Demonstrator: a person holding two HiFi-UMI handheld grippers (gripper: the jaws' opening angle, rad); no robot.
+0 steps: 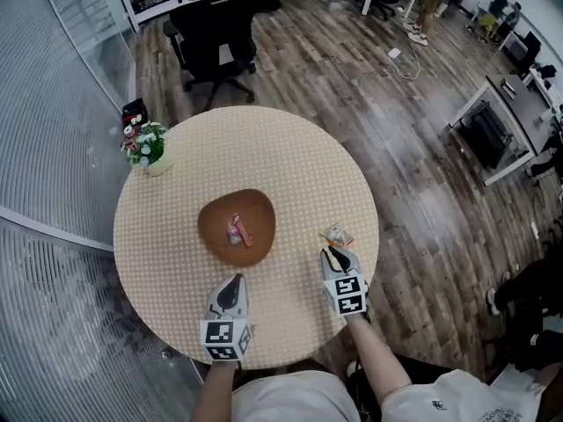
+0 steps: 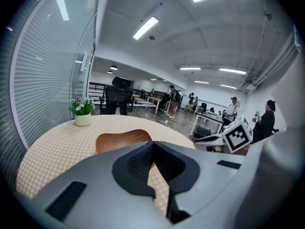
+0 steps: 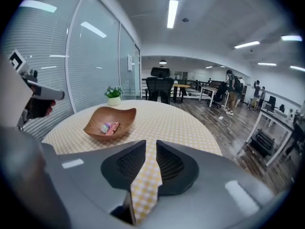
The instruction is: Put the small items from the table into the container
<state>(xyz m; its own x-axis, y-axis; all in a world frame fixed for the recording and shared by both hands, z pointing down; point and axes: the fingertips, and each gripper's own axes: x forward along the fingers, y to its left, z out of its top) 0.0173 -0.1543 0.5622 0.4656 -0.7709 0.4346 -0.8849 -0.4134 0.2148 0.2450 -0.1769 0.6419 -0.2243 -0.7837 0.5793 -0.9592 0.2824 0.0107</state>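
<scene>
A brown wooden bowl (image 1: 236, 227) sits in the middle of the round checked table (image 1: 290, 165); a pink and a red small item (image 1: 237, 230) lie in it. A small orange-and-white wrapped item (image 1: 338, 236) lies on the cloth at the right, just beyond the tips of my right gripper (image 1: 330, 251). In the right gripper view the right gripper (image 3: 151, 144) shows a narrow slit between its jaws with only cloth behind it; the bowl (image 3: 109, 120) is ahead to the left. My left gripper (image 1: 231, 281) hangs near the bowl's front rim, and in its own view the left gripper (image 2: 152, 146) has its tips together, empty.
A small flower pot (image 1: 149, 148) stands at the table's far left edge with a dark object (image 1: 135, 112) behind it. A black office chair (image 1: 215, 38) is beyond the table. A glass wall with blinds (image 1: 53, 148) runs along the left.
</scene>
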